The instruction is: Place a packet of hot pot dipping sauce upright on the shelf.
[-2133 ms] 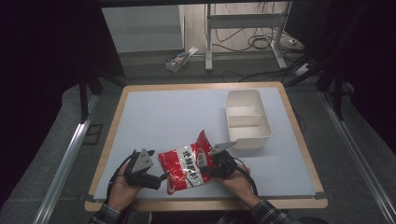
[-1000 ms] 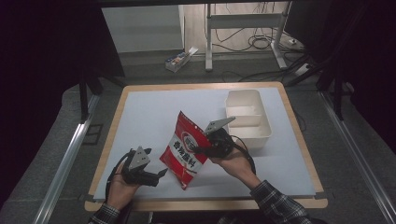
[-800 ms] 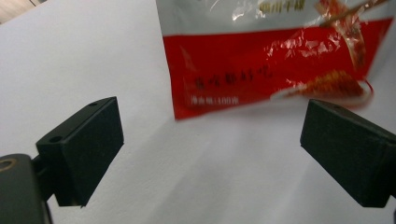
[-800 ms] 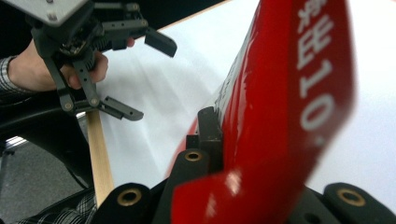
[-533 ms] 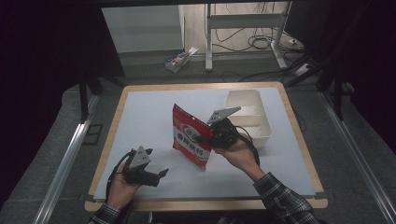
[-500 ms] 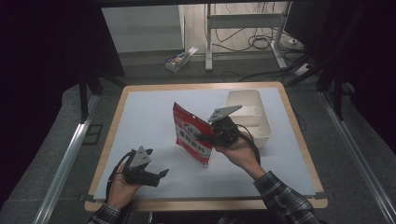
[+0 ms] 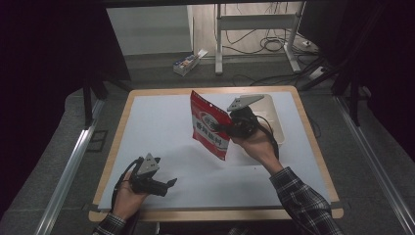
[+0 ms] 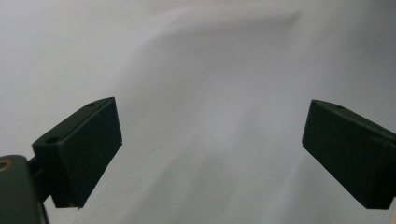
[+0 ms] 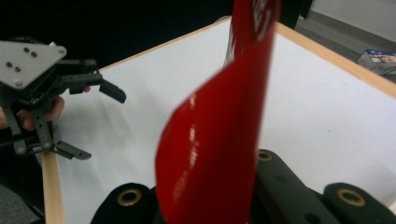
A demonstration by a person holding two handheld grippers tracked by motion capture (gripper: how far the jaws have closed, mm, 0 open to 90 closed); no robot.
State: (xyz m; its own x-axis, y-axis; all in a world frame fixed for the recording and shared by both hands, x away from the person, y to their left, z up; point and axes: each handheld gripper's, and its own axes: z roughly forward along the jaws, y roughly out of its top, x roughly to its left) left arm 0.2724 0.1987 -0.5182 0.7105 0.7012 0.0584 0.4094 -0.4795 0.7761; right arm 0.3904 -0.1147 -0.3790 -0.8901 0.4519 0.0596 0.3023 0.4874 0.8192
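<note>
**A:** So the red snack bag [image 7: 210,125] is up off the table now. Two seconds back it lay flat between our two grippers; now our right gripper [image 7: 230,128] has it clamped by one edge and it hangs upright in the air, just left of that gripper. In the right gripper view the bag [image 9: 219,135] rises straight out from between the jaws.

**B:** Yep, and we let go on the left. The left gripper [image 7: 164,186] sits low near the front edge with jaws spread wide and nothing between them, well apart from the bag. We'd guess the bag is headed for the bin.

**A:** The white divided bin [image 7: 274,117] is right behind the right gripper. What we can see of it looks empty, though the hand hides most of it.
</note>
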